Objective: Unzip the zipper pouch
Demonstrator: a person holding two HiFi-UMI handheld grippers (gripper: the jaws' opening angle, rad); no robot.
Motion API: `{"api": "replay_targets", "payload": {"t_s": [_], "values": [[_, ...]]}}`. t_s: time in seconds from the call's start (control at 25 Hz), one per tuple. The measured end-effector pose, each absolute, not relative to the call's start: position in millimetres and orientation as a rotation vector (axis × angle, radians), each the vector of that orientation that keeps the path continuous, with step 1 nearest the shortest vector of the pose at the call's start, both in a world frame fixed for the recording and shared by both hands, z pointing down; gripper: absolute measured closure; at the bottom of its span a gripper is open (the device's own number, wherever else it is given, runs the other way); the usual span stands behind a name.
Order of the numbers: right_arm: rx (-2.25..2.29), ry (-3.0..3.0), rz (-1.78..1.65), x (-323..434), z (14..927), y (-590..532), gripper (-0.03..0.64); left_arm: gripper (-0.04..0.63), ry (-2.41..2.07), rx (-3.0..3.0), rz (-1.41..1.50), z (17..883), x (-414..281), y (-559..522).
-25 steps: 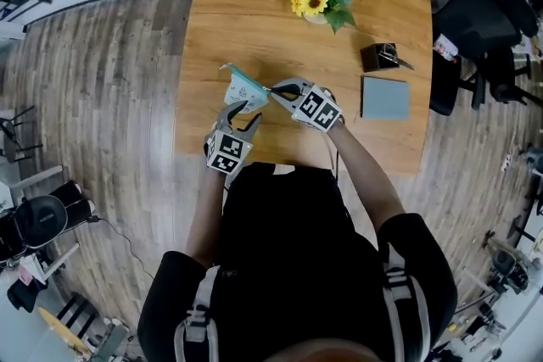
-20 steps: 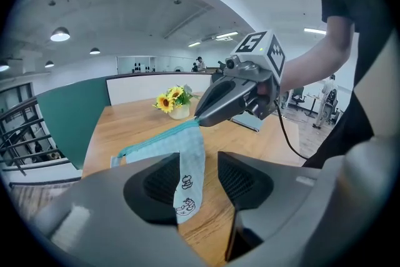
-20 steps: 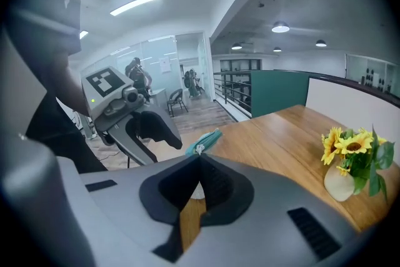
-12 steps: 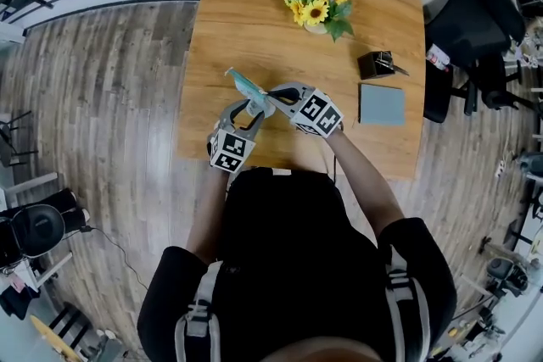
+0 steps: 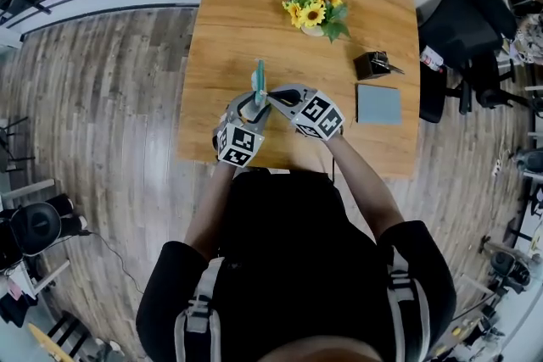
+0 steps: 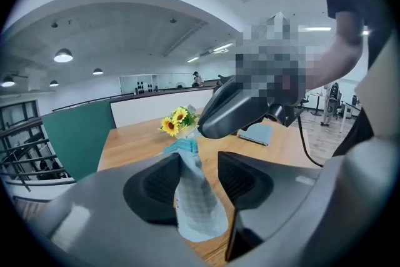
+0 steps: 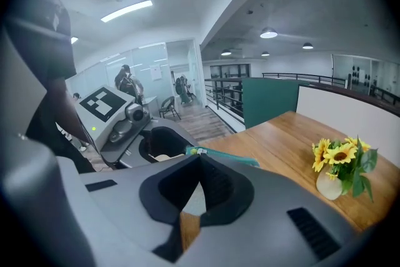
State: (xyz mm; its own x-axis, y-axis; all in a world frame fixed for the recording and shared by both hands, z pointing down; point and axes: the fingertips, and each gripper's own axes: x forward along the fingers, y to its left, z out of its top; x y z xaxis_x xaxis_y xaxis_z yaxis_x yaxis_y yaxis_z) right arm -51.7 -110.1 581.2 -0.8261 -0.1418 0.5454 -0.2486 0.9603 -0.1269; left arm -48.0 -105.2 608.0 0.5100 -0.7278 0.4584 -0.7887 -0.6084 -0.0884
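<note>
The zipper pouch [image 5: 260, 80], pale blue-white with a teal zipper edge, is held off the wooden table [image 5: 229, 4] and stands edge-on, pointing away from me. My left gripper [image 5: 252, 103] holds its lower body. In the left gripper view the pouch [image 6: 195, 200] sits between the pads, pressed against the left pad [image 6: 157, 187]. My right gripper [image 5: 271, 98] comes in from the right, jaws shut together on the teal zipper edge [image 7: 226, 157]. Its tips [image 7: 200, 157] meet with no gap. The zipper's slider is hidden behind them.
A vase of sunflowers [image 5: 316, 11] stands at the table's far middle. A small black box [image 5: 374, 64] and a grey-blue notebook [image 5: 378, 103] lie to the right. A black chair [image 5: 462, 34] is beside the table's right edge.
Both grippers have risen with the pouch. The pouch has swung from slanting to the left to standing edge-on, pointing straight away.
</note>
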Motion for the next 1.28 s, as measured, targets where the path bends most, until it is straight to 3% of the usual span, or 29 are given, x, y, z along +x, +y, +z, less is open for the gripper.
{"api": "replay_targets", "payload": {"t_s": [0.12, 0.2, 0.4, 1.28], "values": [[0.286, -2.567, 0.247, -54, 575, -108, 0.614, 0.429, -1.385, 2.604, 0.690, 600, -58, -112], [0.288, -2.576, 0.244, -56, 572, -106, 0.614, 0.523, -1.416, 2.608, 0.691, 595, -64, -112], [0.304, -2.589, 0.256, -55, 566, -104, 0.614, 0.552, -1.386, 2.668, 0.720, 588, -65, -107], [0.348, -2.679, 0.277, -55, 552, -83, 0.609, 0.563, -1.278, 2.831, 0.840, 574, -57, -83]]}}
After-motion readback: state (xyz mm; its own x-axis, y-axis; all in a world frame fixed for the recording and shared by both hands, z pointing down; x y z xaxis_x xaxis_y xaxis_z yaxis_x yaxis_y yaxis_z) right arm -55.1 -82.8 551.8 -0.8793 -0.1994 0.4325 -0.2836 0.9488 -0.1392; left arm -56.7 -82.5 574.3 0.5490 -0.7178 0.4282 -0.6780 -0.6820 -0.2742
